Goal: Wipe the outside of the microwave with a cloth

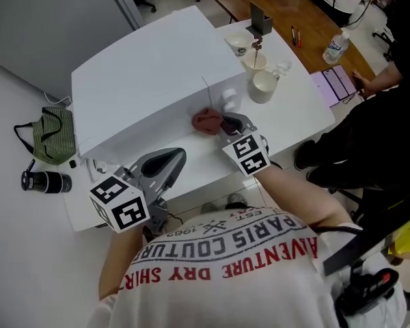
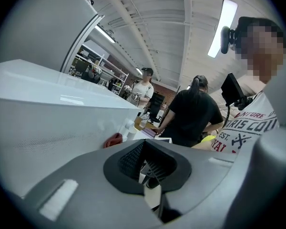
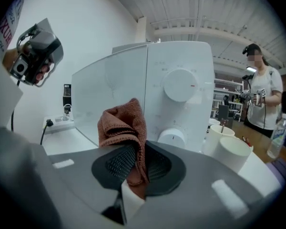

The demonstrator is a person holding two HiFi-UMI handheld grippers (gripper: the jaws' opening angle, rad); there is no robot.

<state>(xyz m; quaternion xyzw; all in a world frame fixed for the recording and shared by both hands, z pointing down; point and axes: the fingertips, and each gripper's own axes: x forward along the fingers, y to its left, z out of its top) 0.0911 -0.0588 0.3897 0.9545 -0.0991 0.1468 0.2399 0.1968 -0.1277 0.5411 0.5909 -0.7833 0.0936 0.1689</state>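
Item: cloth [image 3: 124,123], red-brown terry, bunched and clamped between the jaws of the right gripper [image 3: 136,156]. It is held up at the front of the white microwave [image 3: 181,70], about the seam where the door meets the dial panel; contact cannot be confirmed. The front lies straight ahead of these jaws, its long axis running along the near edge of the table [image 1: 307,108], with the door to the left. Left gripper [image 2: 145,161]: jaws together, holding nothing, before the door's left end. Right gripper judged better placed to wipe.
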